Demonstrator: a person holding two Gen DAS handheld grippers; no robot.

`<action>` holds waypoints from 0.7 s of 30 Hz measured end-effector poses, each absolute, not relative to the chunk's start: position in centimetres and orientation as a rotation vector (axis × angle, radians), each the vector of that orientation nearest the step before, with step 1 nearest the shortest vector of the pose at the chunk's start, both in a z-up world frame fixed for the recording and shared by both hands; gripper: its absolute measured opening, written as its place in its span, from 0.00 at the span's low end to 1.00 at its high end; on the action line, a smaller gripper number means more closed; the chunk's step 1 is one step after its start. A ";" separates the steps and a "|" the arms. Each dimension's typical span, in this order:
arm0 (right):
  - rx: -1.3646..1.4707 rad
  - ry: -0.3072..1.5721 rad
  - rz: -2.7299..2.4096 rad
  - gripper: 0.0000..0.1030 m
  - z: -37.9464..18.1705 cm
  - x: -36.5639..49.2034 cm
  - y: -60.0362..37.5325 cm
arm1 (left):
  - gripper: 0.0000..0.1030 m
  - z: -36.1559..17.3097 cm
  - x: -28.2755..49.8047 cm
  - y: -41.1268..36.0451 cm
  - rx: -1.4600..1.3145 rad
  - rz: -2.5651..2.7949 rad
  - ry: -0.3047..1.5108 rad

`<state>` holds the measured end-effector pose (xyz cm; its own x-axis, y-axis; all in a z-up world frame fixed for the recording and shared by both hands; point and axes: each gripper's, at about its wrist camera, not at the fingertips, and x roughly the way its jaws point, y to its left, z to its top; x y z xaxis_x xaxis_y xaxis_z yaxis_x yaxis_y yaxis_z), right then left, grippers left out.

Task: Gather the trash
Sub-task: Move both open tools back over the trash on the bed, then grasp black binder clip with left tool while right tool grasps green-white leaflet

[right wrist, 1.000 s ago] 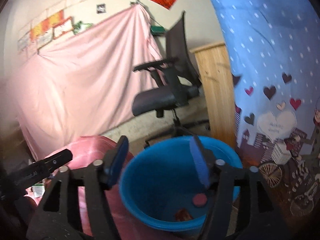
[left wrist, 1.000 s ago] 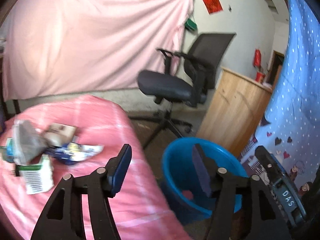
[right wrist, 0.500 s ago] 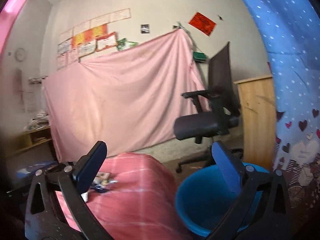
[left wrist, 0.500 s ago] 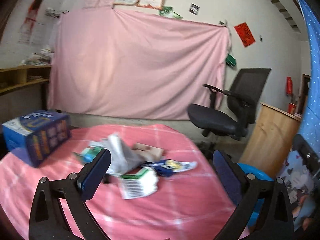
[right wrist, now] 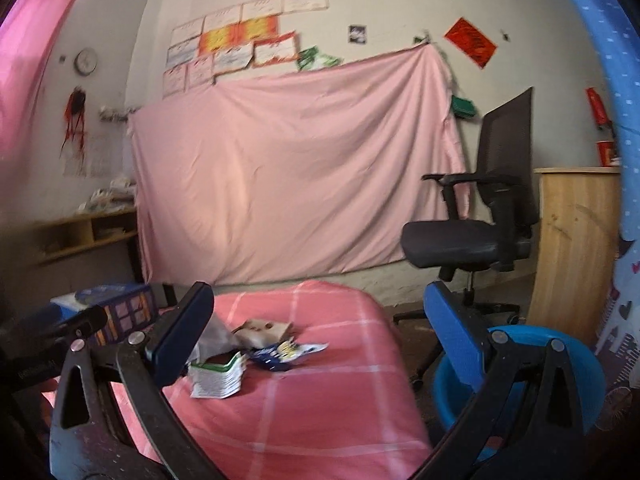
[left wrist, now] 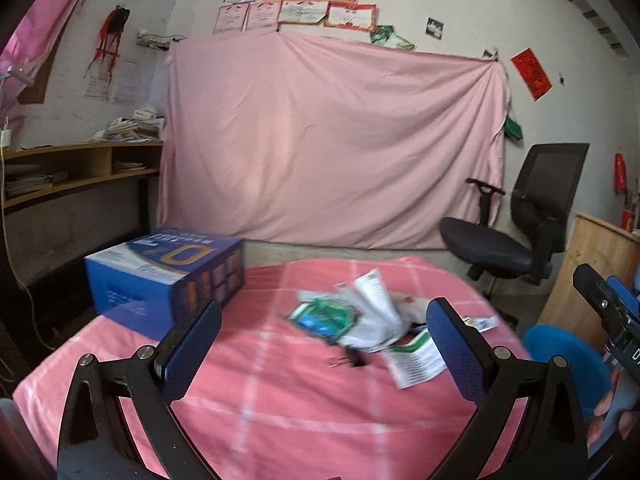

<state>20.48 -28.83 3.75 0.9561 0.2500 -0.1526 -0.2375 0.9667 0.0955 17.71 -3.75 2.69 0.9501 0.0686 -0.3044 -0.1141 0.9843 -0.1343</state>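
Mostly crumpled, overlapping wrappers

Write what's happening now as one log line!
left gripper: open, empty | right gripper: open, empty | crumpled paper wrappers: on pink checked tablecloth | blue plastic bin: beside table

The trash is a loose heap of crumpled wrappers on the pink checked tablecloth: a white plastic bag, a green-and-blue packet, a green-edged white printed packet at the near edge, a blue foil wrapper on the side toward the blue bin.
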 end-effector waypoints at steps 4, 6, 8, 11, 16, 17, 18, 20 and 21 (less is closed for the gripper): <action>0.026 0.251 0.280 1.00 2.5 22.1 -26.7 | 0.97 1.4 18.7 -2.3 -0.139 0.091 0.357; -0.003 0.292 0.288 1.00 2.0 23.0 -25.8 | 0.97 0.8 19.4 -1.6 -0.133 0.079 0.390; -0.022 0.322 0.298 1.00 1.5 23.5 -25.0 | 0.97 0.3 20.3 -1.2 -0.127 0.061 0.424; -0.066 0.389 0.322 1.00 0.6 24.8 -23.7 | 0.97 -0.5 21.2 -0.9 -0.125 0.037 0.468; -0.113 0.550 0.386 0.87 -1.4 27.4 -21.8 | 0.80 -1.6 22.9 -0.5 -0.145 -0.008 0.541; -0.114 0.578 0.401 0.85 -1.8 27.8 -21.6 | 0.77 -1.9 23.4 -0.4 -0.153 -0.022 0.565; -0.113 0.603 0.408 0.78 -2.1 28.2 -21.5 | 0.73 -2.1 23.7 -0.4 -0.156 -0.030 0.582; -0.098 0.670 0.436 0.69 -3.0 29.2 -21.4 | 0.67 -2.4 24.3 -0.5 -0.160 -0.053 0.618; -0.087 0.695 0.453 0.67 -3.4 29.5 -21.3 | 0.63 -2.5 24.4 -0.5 -0.159 -0.066 0.629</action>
